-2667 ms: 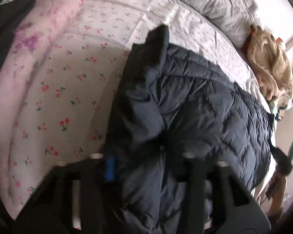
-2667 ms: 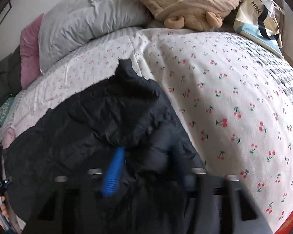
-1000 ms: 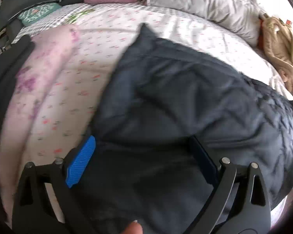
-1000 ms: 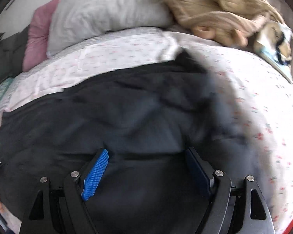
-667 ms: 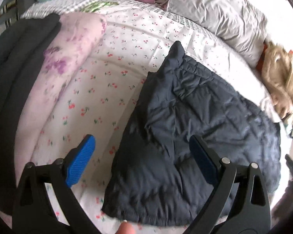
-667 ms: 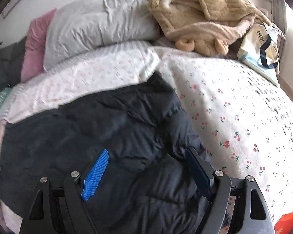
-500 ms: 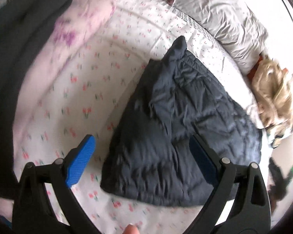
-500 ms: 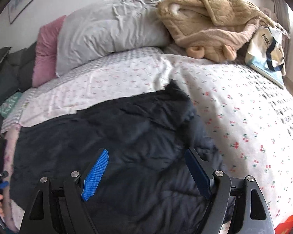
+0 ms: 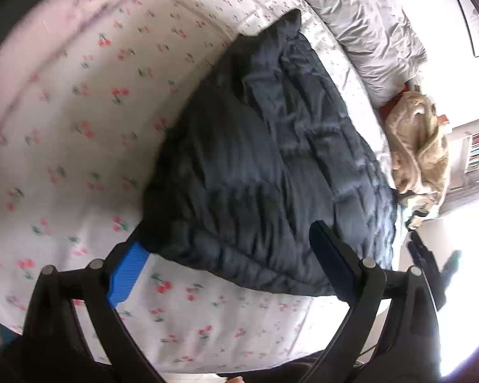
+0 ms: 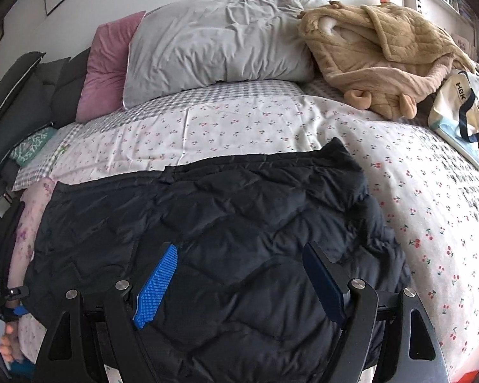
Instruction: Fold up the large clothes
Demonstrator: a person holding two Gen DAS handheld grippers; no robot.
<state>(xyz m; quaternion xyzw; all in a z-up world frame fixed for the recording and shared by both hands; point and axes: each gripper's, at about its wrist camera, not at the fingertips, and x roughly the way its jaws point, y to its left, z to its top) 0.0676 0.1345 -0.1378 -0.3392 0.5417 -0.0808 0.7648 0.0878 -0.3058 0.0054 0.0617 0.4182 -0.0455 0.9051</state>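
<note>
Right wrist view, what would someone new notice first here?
A dark quilted jacket lies spread across the near half of the cherry-print bedspread. At the head of the bed sit a grey pillow and, to its right, a rumpled tan robe.

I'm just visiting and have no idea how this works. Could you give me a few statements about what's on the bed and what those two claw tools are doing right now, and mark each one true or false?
1. The dark quilted jacket lies on the cherry-print bedspread. True.
2. The right gripper is clamped on the jacket. False: its jaws stand open above it, gripping nothing.
3. A grey pillow sits at the head of the bed. True.
4. The left gripper holds the jacket's hem. False: it is open and empty.
5. The tan fleece garment is spread flat. False: it is bunched beside the pillow.
</note>
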